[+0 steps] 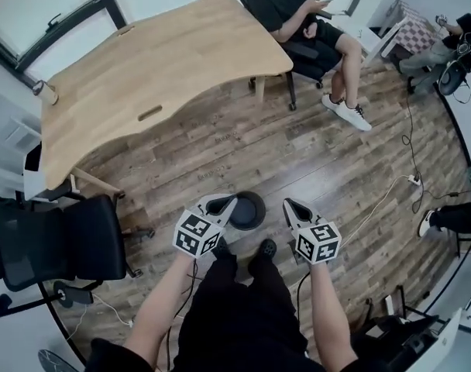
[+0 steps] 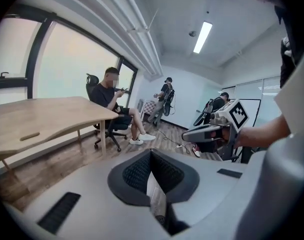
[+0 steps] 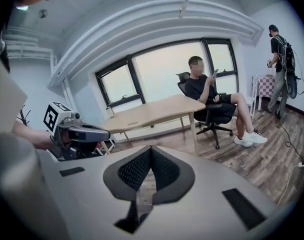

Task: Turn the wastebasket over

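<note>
The wastebasket (image 1: 249, 210) is a round black bin on the wood floor, just ahead of my feet in the head view. Whether its open end faces up or down I cannot tell from above. My left gripper (image 1: 220, 201) is held in the air with its tip over the bin's left edge in the picture, jaws shut and empty. To the bin's right, my right gripper (image 1: 291, 205) is also shut, with nothing in it. The left gripper view shows its own shut jaws (image 2: 151, 153) and the right gripper (image 2: 208, 133) beside them. The right gripper view shows its shut jaws (image 3: 151, 149) and the left gripper (image 3: 84, 133). Neither gripper view shows the bin.
A large wooden desk (image 1: 158, 68) stands ahead on the left. A black office chair (image 1: 57, 246) is close on my left. A seated person (image 1: 305, 14) is beyond the desk's right end. Cables and a power strip (image 1: 412, 180) lie on the floor at right.
</note>
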The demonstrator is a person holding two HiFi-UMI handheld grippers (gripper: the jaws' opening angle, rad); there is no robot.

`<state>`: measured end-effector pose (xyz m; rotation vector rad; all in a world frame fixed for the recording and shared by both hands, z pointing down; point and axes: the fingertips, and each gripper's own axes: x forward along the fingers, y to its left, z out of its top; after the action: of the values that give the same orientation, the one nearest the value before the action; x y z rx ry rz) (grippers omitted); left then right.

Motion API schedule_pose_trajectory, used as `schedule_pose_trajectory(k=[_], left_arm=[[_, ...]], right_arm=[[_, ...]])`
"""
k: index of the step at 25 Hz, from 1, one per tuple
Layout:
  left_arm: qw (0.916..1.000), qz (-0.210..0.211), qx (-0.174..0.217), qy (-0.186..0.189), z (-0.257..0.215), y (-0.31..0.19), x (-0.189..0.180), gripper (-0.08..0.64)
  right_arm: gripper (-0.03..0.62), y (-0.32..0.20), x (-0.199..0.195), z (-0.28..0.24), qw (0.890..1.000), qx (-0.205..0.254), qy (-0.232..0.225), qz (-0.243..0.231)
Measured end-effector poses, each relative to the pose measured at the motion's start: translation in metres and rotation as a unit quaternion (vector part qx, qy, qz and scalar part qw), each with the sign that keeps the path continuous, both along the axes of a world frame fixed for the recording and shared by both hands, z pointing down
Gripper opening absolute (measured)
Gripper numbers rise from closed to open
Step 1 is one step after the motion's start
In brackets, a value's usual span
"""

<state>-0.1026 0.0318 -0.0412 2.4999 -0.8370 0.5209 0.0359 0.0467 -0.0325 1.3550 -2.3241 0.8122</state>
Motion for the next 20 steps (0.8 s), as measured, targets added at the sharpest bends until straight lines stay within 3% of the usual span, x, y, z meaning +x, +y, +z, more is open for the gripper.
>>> schedule_pose_trajectory(k=[6, 11, 20], left_arm=[[0.9993, -0.012, 0.026, 0.024, -0.05, -0.02, -0.014, 0.015], [0.9984, -0.005, 0.041, 0.038, -0.077, -0.028, -0.011, 0.015], [0.997, -0.003, 0.056, 0.054, -0.098, -0.03, -0.017, 0.015]], right_arm=[[0.032, -0.018, -0.024, -0.058, 0.998, 0.052, -0.028, 0.007], [0.032, -0.022, -0.043, -0.096, 0.995, 0.095, -0.02, -0.007], [0.032, -0.021, -0.056, -0.107, 0.994, 0.109, -0.02, -0.005]])
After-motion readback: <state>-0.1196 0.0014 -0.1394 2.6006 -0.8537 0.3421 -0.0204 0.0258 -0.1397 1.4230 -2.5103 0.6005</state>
